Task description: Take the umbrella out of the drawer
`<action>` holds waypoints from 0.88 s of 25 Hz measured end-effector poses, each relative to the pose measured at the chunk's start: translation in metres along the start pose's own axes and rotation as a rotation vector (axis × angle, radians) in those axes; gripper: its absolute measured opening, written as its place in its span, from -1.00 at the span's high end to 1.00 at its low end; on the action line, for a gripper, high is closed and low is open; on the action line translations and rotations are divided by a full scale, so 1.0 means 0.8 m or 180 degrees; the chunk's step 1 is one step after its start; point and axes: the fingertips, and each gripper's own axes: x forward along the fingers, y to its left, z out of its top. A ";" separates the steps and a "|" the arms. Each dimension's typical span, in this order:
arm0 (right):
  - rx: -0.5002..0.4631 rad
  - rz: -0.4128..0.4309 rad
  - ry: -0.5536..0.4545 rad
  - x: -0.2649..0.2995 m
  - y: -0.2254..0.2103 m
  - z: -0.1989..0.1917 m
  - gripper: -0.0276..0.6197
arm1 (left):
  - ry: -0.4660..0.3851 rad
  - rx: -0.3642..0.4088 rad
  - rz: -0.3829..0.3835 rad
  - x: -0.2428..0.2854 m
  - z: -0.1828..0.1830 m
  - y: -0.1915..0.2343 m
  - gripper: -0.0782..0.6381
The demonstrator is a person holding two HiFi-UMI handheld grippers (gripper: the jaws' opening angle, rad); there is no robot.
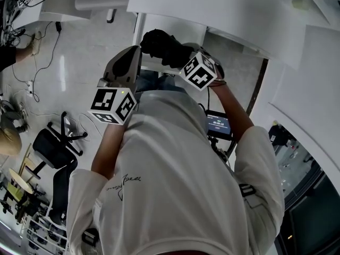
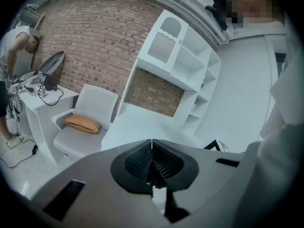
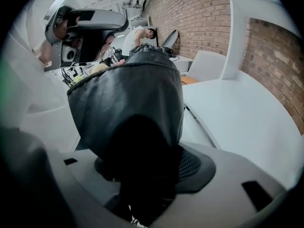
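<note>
The umbrella (image 3: 133, 103) is folded up in a black sleeve and fills the middle of the right gripper view. My right gripper (image 3: 142, 175) is shut on its lower end, which hides the jaws. From the head view the umbrella (image 1: 162, 45) is a dark bundle just ahead of the right gripper (image 1: 178, 57), held over the edge of the white desk (image 1: 228, 9). My left gripper (image 1: 133, 57) is beside it to the left, apart from the umbrella. Its ribbed jaws (image 2: 152, 161) are shut together with nothing between them. No drawer is visible in any view.
A white desk (image 2: 142, 127) runs ahead, with a white shelf unit (image 2: 187, 65) on it against a brick wall. A white chair with an orange cushion (image 2: 83, 123) stands to the left. Another person (image 2: 16, 46) bends over a far table. A black office chair (image 1: 53, 153) stands on the floor at the left.
</note>
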 end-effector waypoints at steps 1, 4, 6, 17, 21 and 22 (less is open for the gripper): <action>-0.0004 -0.0006 -0.0005 -0.002 0.000 0.001 0.15 | -0.0005 -0.0002 -0.0009 0.001 0.000 0.000 0.73; -0.0027 0.0019 -0.0045 -0.006 0.005 0.006 0.14 | -0.0005 0.0047 0.0001 -0.002 0.000 0.001 0.73; -0.0052 0.0037 -0.0053 -0.008 0.007 0.007 0.15 | -0.0001 0.0081 0.0020 -0.002 -0.001 0.001 0.73; -0.0067 0.0028 -0.0085 -0.023 0.017 0.019 0.14 | -0.0039 0.0040 0.0023 -0.012 -0.001 0.012 0.73; -0.0079 0.0034 -0.0164 -0.033 0.019 0.027 0.14 | -0.0058 0.0027 0.0001 -0.013 -0.001 0.011 0.73; -0.0076 0.0038 -0.0184 -0.037 0.020 0.028 0.14 | -0.0061 0.0026 -0.0008 -0.013 -0.001 0.010 0.73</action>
